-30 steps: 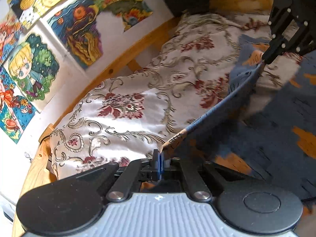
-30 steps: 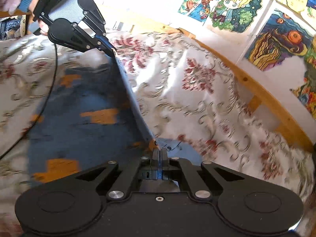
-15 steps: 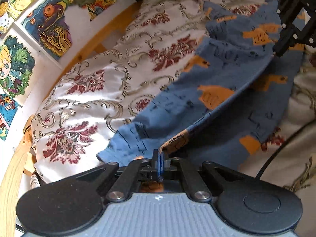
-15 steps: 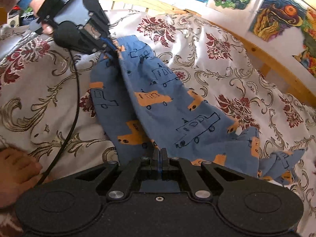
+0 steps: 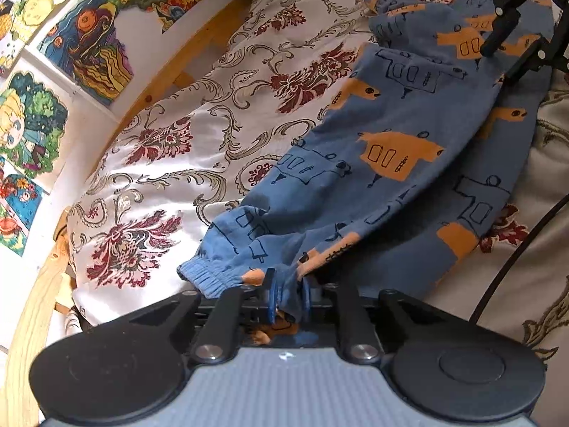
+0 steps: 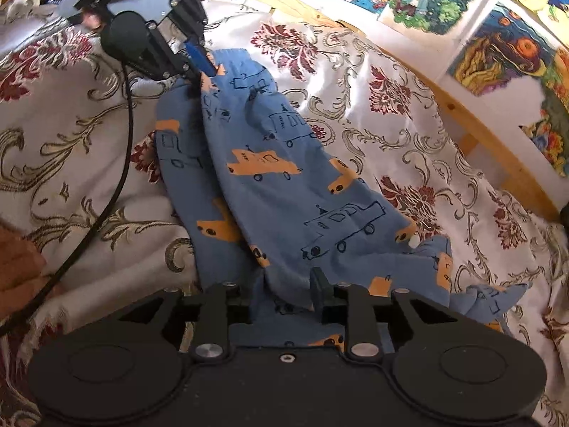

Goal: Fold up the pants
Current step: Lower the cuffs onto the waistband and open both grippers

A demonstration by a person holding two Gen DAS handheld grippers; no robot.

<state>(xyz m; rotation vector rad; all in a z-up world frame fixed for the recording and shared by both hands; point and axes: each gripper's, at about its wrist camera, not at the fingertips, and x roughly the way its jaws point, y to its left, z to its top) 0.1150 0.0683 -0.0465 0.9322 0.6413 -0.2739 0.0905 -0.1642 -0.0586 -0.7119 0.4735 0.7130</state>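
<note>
bedspread open leftward, wooden rail beyond — cable rightward

Bed, floral satin cover; blue pants and black cable lying on it.

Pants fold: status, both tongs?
Left tongs part open, cloth between pads. Right tongs open, released. Blue pants folded lengthwise on bedspread. Black cable beside pants, not on them.

pants: soft matt knit cloth (ribbed cuff). bedspread: glossy satin-like brocade. bed frame: smooth light wood. left gripper: matt black plastic.
</note>
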